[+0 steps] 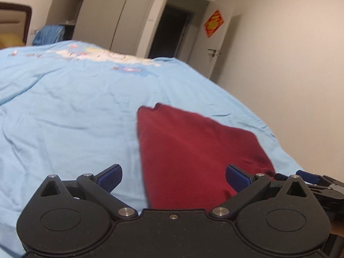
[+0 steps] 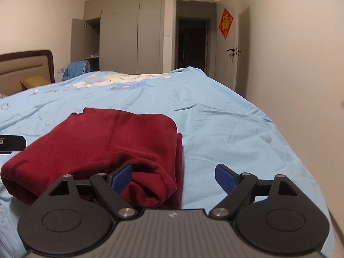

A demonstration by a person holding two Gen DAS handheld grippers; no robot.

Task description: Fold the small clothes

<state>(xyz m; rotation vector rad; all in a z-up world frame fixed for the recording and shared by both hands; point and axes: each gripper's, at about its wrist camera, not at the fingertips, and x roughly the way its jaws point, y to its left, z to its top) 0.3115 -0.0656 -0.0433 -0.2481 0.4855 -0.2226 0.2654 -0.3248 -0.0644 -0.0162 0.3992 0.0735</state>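
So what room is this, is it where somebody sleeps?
Yes, it looks like a bedroom. There is a big bed with a light blue bedsheet, a padded headboard at its far end, and a tall wardrobe against the back wall. A dark red garment lies on the bed.

From my left wrist camera I see the left gripper (image 1: 173, 177) with its blue-padded fingers (image 1: 111, 177) spread wide and nothing between them. Ahead lies a dark red garment (image 1: 193, 150), folded flat on the light blue bedspread (image 1: 75, 118) near the bed's right edge. The right finger overlaps the garment's near part. At the garment's near right corner the right gripper (image 1: 311, 178) pokes in, its jaw state unclear. The picture is blurred.
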